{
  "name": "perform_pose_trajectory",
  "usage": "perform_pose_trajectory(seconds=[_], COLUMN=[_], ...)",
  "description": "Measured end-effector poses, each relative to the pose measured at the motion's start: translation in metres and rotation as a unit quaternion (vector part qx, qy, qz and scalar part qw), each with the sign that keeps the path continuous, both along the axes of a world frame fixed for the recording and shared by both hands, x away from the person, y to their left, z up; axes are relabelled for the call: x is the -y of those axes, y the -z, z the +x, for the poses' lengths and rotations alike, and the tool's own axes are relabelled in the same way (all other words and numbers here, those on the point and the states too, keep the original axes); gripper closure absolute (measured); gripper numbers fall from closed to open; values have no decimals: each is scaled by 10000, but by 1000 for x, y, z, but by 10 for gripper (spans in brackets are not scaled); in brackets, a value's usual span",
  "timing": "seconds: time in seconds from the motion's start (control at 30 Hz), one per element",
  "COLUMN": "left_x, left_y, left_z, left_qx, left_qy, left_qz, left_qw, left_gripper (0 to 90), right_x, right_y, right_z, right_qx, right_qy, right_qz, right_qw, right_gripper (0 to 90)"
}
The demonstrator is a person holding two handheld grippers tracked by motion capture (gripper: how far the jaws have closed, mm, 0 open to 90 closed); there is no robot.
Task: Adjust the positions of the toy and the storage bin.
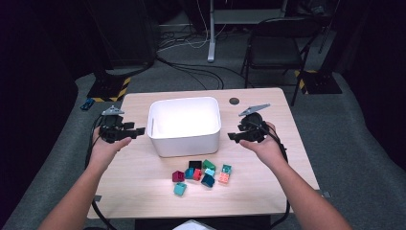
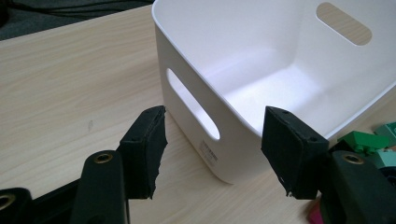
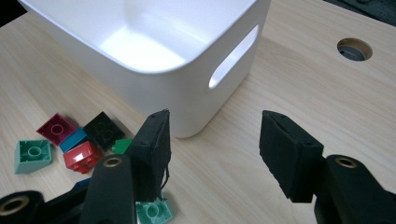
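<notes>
A white plastic bin (image 1: 184, 125) stands empty in the middle of the wooden table (image 1: 143, 167). On its left my left gripper (image 1: 139, 131) hovers open, jaws pointing at the bin's slotted side wall (image 2: 196, 112) with nothing between them. My right gripper (image 1: 233, 136) hangs open on the bin's right, aimed at the other handle slot (image 3: 233, 58), also holding nothing. A cluster of small toy bricks (image 1: 201, 172) in red, maroon, teal, green, black and orange lies in front of the bin; several bricks (image 3: 70, 142) show at lower left in the right gripper view.
A round cable hole (image 1: 233, 101) sits in the table behind the right gripper. Beyond the table are a black folding chair (image 1: 277, 43), a desk leg (image 1: 211, 33) and cables on grey carpet. Bare tabletop lies at both sides of the bin.
</notes>
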State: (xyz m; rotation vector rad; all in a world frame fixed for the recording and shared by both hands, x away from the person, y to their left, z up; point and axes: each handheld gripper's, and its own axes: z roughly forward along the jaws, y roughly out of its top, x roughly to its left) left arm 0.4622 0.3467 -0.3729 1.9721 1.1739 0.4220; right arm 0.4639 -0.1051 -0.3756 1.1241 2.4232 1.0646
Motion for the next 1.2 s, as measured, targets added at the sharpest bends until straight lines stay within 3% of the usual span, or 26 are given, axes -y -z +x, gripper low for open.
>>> perform_pose_trajectory(seconds=[0.3,0.53,0.6,0.83,0.9,1.2], left_x=[9,14,15,19,19,28], left_y=[2,6,7,11,12,20], left_z=[12,20,21,24,25,27], left_qx=[-66,-206,-249,-319,-328,-423], left_qy=[86,221,215,201,290,467], left_qz=[-29,167,131,36,108,64], left_qw=[9999,9994,9994,9993,9990,9980], left_gripper=[421,445,445,433,433,454], right_x=[-17,-29,-32,-45,-47,-53], right_y=[-11,-16,-16,-8,-5,5], right_z=[17,27,30,43,46,49], right_qx=[106,106,102,-46,-95,-277], right_qy=[-45,-99,-94,43,68,-66], right_qz=[-22,-42,-43,-39,-80,-264], right_qw=[9999,9999,9999,10000,9999,9992], right_gripper=[432,447,446,416,415,426])
